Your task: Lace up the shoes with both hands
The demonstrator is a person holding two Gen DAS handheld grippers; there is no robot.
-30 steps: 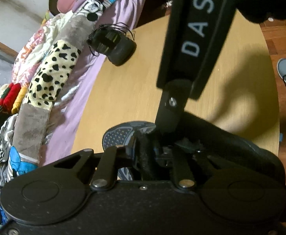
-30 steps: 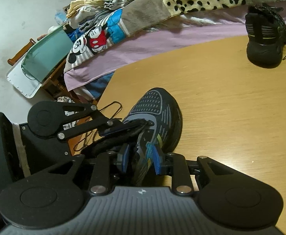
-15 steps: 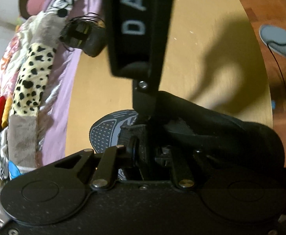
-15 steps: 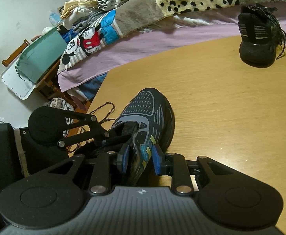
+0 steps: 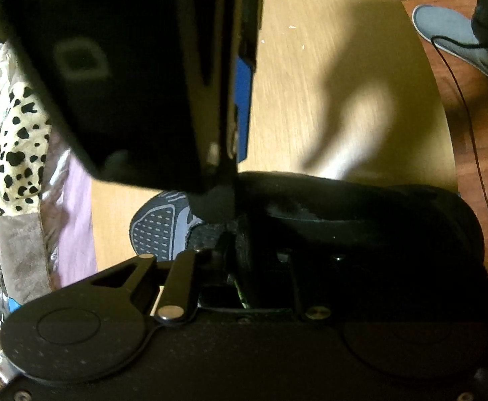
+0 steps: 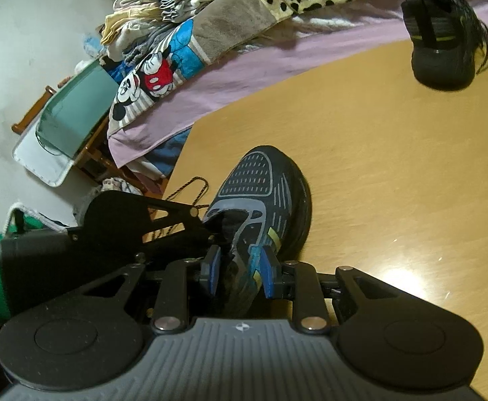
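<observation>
A dark grey sneaker (image 6: pixel 260 180) lies on the wooden table (image 6: pixel 394 167), toe pointing away. My right gripper (image 6: pixel 240 275) is shut on the shoe's right eyelet flap, a blue pad (image 6: pixel 267 274) on each side. My left gripper (image 6: pixel 210 230) comes in from the left and is shut on dark fabric at the shoe's throat. In the left wrist view the left gripper (image 5: pixel 240 255) sits in shadow over the shoe (image 5: pixel 157 230), and the right tool's black housing (image 5: pixel 110 67) fills the upper left. A loose lace (image 6: pixel 190 190) loops over the table's near-left edge.
A second black sneaker (image 6: pixel 444 33) stands at the table's far right corner. A bed with a purple sheet (image 6: pixel 244 77) and piled clothes borders the far side. A person's foot in a grey shoe (image 5: pixel 461 43) and a thin cable (image 5: pixel 471 133) are on the wood floor.
My left gripper has rolled while keeping its hold on the shoe; the right tool now fills more of its view and the second sneaker has left it. The right gripper's hold is unchanged.
</observation>
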